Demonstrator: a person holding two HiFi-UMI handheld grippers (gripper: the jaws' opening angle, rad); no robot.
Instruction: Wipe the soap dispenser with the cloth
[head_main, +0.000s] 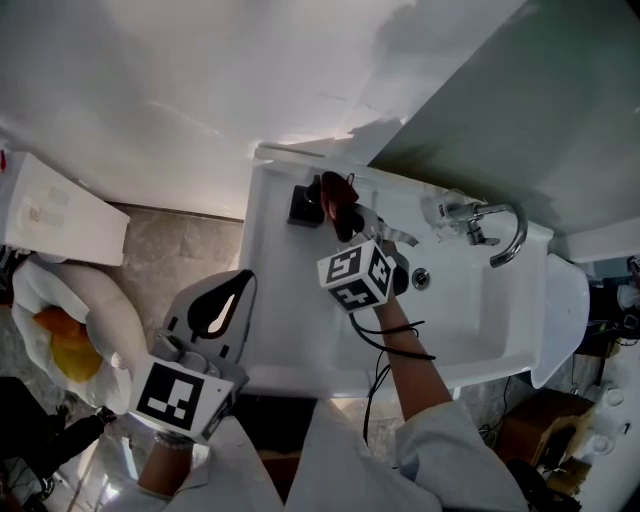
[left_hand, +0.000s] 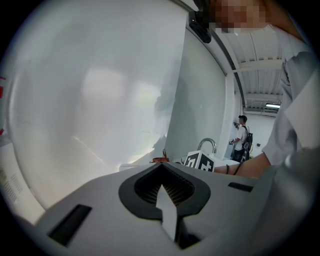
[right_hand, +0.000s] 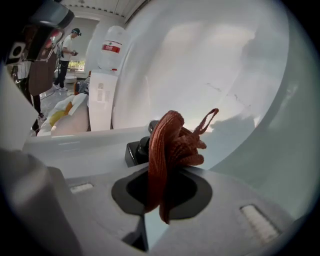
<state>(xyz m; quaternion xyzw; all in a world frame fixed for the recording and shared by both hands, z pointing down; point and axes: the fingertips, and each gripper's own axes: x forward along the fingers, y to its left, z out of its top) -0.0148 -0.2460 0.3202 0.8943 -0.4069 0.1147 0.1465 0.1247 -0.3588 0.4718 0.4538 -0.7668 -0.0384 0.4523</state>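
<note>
The right gripper (head_main: 348, 222) is pinching the reddish-brown cloth (head_main: 336, 196) just beside the black soap dispenser (head_main: 303, 205) (at a back corner of the sink (head_main: 470, 335)); the left gripper (head_main: 214, 312) is hanging pressed together, empty.

You're pinching a rust-red cloth (right_hand: 170, 145) that's looking like ribbed, slightly fuzzy knit fabric. The right gripper (right_hand: 161, 202) holding it is showing matt grey plastic with a darker ribbed lining. The soap dispenser (right_hand: 136, 151) is coming across as black plastic, a bit shiny. The sink (head_main: 300, 330) is gleaming smooth, glossy white, and the faucet (head_main: 503, 238) is shining like polished metal.
</note>
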